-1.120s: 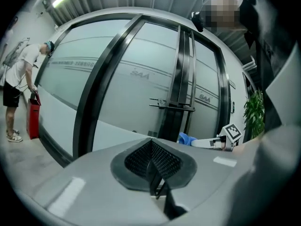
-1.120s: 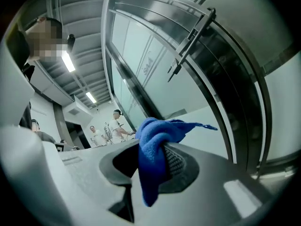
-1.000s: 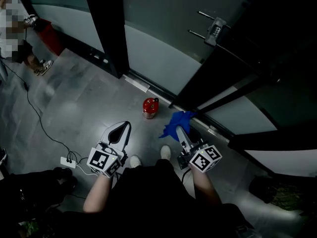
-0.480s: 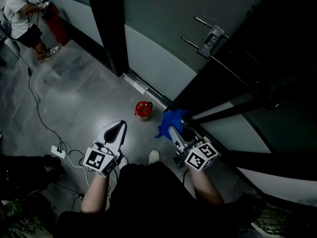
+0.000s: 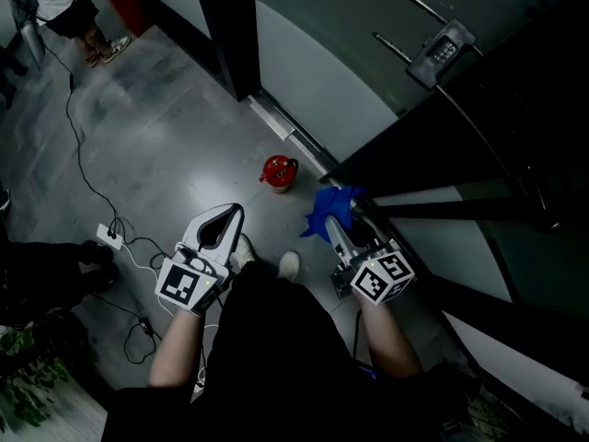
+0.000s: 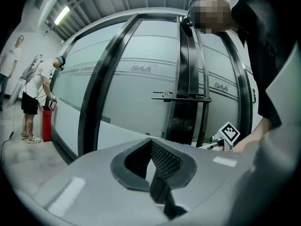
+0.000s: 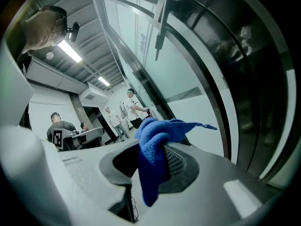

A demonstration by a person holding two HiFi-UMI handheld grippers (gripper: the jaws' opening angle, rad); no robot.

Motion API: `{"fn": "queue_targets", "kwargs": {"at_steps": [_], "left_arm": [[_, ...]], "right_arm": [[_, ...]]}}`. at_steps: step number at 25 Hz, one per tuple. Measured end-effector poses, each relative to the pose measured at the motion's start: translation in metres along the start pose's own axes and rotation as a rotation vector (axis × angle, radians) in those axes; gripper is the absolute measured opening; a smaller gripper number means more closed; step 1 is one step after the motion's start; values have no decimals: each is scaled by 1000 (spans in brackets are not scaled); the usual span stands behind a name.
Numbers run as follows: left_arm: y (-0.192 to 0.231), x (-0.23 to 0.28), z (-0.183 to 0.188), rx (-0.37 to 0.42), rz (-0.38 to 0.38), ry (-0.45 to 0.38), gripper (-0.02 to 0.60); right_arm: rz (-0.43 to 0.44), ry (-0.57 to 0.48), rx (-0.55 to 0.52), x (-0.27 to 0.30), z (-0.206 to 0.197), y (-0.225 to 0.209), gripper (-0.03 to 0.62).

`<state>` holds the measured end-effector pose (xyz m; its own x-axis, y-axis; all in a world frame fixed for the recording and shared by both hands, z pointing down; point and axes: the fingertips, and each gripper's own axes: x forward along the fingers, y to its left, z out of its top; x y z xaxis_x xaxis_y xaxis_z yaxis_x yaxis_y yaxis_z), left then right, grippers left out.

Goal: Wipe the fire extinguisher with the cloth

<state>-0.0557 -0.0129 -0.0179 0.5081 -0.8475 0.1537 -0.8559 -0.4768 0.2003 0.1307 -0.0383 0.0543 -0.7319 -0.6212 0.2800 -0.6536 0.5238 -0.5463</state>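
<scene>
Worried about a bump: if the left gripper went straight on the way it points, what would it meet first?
Probably the pale glass wall panel between dark frames, straight ahead of the left gripper. The red fire extinguisher stands on the floor, seemingly below that line, though depth is unclear.

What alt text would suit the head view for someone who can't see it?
A person's right gripper clamps a blue cloth; the left gripper is shut and empty. A red fire extinguisher stands on the grey floor ahead, beside a glass door.
</scene>
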Motion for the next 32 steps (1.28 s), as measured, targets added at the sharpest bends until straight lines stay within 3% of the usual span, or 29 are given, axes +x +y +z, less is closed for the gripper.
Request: {"fn": "queue_targets", "kwargs": {"at_steps": [13,19,22,26,29,32], "left_arm": [[42,39,-33,47,-108,63,8],[78,38,-52,153,-24,39,7],[95,42,-90,149,23,30,6],[110,62,-161,129,16,5,6],[119,74,-230,131,-18,-23,6],[121,90,-317,129,-99,-15,6]], "right_arm": [[-147,1,-35,59,-24,-43,100],[-150,21,-45,89,-52,-55,100],[-122,43,-116,107,-70,-66,100],[-105,25,-190,134,-111,-110,100],[-96,-44,-200,152,-150,-142,100],[-68,-133,-227,176,-187,-175,100]]}}
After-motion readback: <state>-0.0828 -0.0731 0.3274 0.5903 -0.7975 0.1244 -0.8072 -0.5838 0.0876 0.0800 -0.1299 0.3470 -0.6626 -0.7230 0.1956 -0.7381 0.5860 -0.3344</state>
